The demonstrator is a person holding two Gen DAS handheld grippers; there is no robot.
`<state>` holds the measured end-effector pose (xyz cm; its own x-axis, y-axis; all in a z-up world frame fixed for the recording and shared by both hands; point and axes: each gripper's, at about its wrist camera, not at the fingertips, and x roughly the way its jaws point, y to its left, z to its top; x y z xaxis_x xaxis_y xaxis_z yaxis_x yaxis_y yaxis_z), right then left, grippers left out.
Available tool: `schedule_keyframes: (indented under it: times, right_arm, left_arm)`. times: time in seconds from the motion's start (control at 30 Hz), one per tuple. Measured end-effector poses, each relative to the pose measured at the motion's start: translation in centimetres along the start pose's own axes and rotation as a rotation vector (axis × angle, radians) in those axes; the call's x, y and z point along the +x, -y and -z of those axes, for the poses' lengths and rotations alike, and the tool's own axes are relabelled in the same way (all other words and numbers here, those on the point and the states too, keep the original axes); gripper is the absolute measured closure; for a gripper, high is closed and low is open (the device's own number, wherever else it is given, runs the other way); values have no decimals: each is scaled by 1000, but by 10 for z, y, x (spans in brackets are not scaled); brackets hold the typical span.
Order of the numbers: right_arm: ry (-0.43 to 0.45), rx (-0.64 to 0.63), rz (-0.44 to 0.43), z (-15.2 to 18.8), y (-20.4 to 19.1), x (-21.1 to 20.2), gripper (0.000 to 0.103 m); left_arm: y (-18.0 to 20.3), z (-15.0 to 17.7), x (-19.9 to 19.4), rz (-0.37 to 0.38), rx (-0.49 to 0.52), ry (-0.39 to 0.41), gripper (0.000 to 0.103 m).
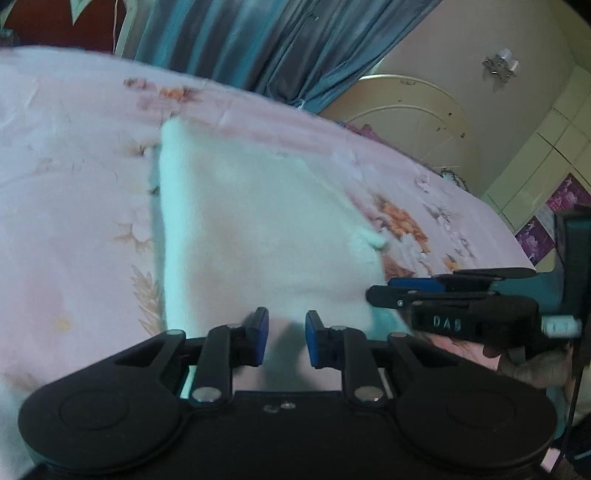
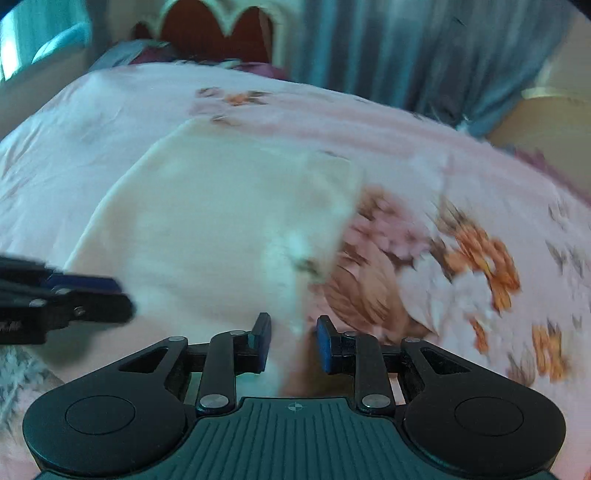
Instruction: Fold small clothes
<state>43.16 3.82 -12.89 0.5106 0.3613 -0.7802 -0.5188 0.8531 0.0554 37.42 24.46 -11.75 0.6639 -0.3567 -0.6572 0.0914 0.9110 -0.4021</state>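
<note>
A small white garment (image 1: 258,229) lies folded flat on the pink floral bedspread (image 1: 74,147); it also shows in the right wrist view (image 2: 207,221). My left gripper (image 1: 286,338) is open and empty, hovering just above the garment's near edge. My right gripper (image 2: 293,341) is open and empty over the garment's near right edge. The right gripper shows in the left wrist view (image 1: 384,291) at the garment's right corner. The left gripper shows in the right wrist view (image 2: 118,299) at the left. Both views are motion-blurred.
The bedspread (image 2: 443,184) covers the whole bed. Blue curtains (image 1: 258,44) hang behind the bed. A cream headboard (image 1: 406,122) and wall stand at the right. A red headboard panel (image 2: 207,33) shows at the far end.
</note>
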Motion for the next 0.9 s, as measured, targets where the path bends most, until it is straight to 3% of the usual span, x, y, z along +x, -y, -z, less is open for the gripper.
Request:
schedule_keyframes:
  times: [0.07, 0.2, 0.33, 0.4, 0.7, 0.9]
  right_arm:
    - [60, -5, -24, 6, 0, -27, 78]
    - [74, -48, -133, 24, -21, -51, 78]
    - [-18, -55, -41, 45, -28, -27, 78]
    - [-20, 10, -56, 45, -17, -28, 78]
    - [167, 97, -76, 57, -12, -127, 78]
    - [215, 133, -89, 82, -19, -187, 78]
  left_arm:
    - [6, 6, -17, -38, 18, 41, 83]
    - [11, 26, -43, -139, 45, 76, 83]
    - [10, 39, -29, -179, 53, -11, 83]
    - [15, 37, -32, -203, 45, -9, 83]
    - [68, 49, -86, -252, 128, 76, 82]
    - [109, 66, -124, -278, 196, 130, 72]
